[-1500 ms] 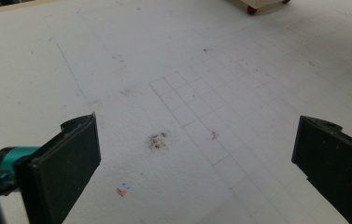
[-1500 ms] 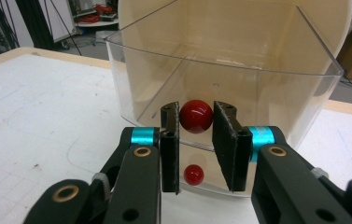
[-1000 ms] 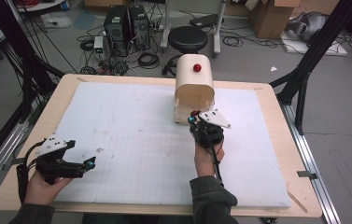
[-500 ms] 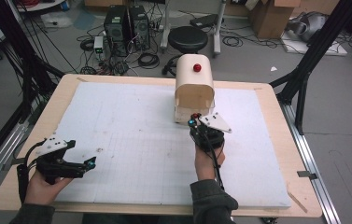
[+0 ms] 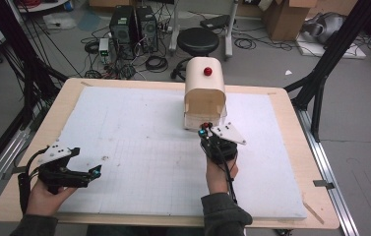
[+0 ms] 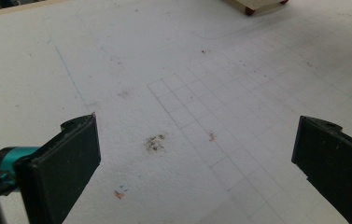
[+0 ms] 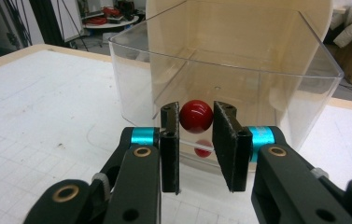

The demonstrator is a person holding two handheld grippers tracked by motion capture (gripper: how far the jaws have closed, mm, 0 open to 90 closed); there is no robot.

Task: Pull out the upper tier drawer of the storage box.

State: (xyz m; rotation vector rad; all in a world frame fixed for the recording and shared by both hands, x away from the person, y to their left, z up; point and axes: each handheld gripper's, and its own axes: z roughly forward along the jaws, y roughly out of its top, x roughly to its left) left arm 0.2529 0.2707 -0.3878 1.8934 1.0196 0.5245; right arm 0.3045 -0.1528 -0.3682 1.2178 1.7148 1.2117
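A pale wooden box (image 5: 204,91) with an arched top and a red ball (image 5: 207,72) on its roof stands at the back middle of the white foam board (image 5: 139,128). A clear plastic drawer (image 7: 257,79) sticks out of its front. My right gripper (image 7: 196,122) is shut on the drawer's red knob (image 7: 196,112), one pad on each side. From above, the right gripper (image 5: 204,132) sits right at the box's front. My left gripper (image 5: 94,171) rests at the front left, open (image 6: 197,140), with only bare board between its jaws.
The foam board lies on a wooden table (image 5: 291,147) with a metal frame around it. Behind the table stand a black stool (image 5: 200,37), computer towers (image 5: 134,22) and loose cables on the floor. Small stains (image 6: 155,143) mark the board.
My right gripper has drawn back slightly toward the person with the red knob in its jaws, and the clear drawer has come out a little. The left gripper has not moved.
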